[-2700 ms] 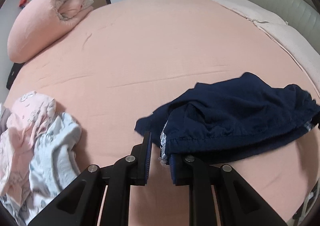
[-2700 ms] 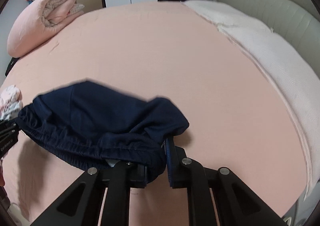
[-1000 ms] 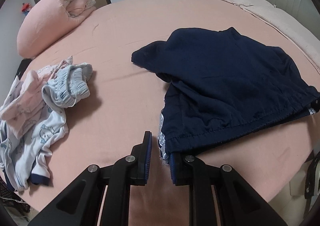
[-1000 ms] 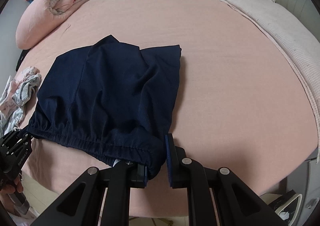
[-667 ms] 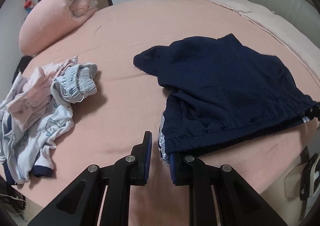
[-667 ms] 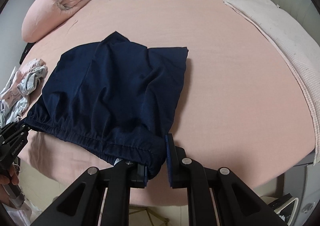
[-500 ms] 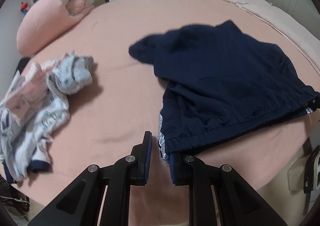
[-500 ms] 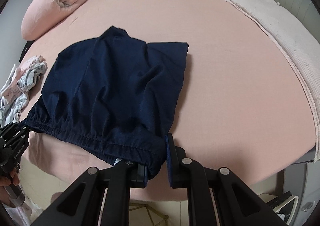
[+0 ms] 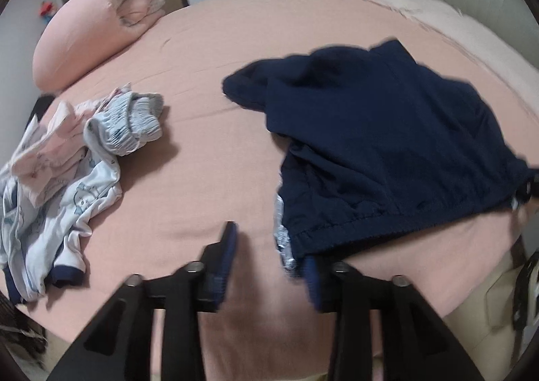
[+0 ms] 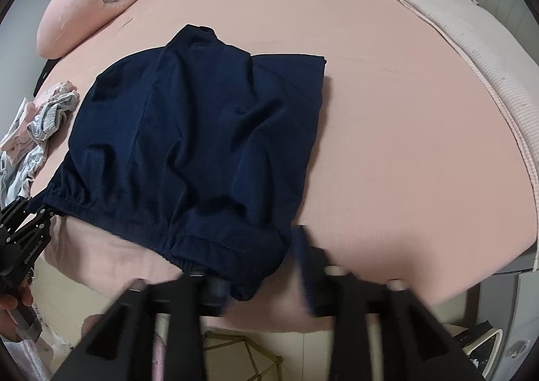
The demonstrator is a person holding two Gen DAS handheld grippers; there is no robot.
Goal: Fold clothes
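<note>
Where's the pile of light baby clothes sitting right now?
The pile of light baby clothes lies at the left edge of the pink bed in the left wrist view, below the rolled pink duvet and left of the navy shorts.

Pink bed (image 10: 387, 84) carries navy shorts (image 10: 202, 131), crumpled baby clothes (image 9: 67, 158), rolled quilt (image 9: 97, 23).
</note>
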